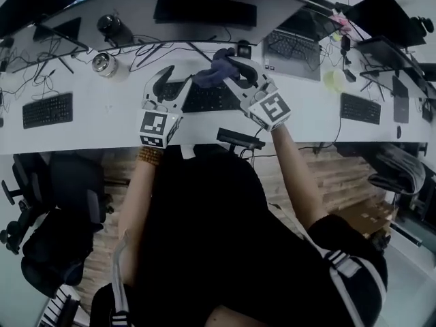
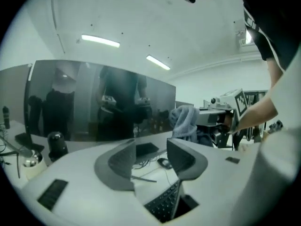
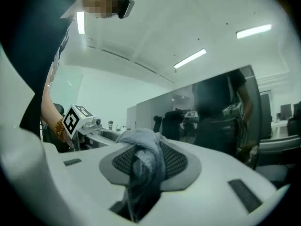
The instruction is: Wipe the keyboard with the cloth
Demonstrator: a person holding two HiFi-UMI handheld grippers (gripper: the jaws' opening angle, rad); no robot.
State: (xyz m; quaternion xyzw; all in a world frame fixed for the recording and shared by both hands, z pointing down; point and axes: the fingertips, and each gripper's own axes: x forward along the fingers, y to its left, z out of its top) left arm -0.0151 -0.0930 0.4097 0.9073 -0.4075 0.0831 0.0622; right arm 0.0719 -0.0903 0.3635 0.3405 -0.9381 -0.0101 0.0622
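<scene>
The black keyboard point(image 1: 212, 98) lies on the white desk point(image 1: 102, 125) below a wide curved monitor point(image 1: 204, 7). My right gripper point(image 1: 234, 65) is shut on a grey-blue cloth point(image 1: 214, 71), lifted above the keyboard's far edge. In the right gripper view the cloth point(image 3: 143, 160) bunches between the ribbed pads and hangs down. My left gripper point(image 1: 171, 85) hovers over the keyboard's left end. In the left gripper view its jaws point(image 2: 150, 157) stand apart with nothing between them, and the keyboard point(image 2: 164, 204) shows below the gap. The cloth point(image 2: 184, 121) hangs to its right.
Other keyboards lie at the desk's left point(image 1: 48, 109) and right point(image 1: 360, 107). A laptop point(image 1: 293, 46) stands at the back right, a black round device point(image 1: 109, 24) and cables at the back left. A mouse point(image 2: 164, 163) sits behind the keyboard. Office chairs point(image 1: 48, 203) stand beside me.
</scene>
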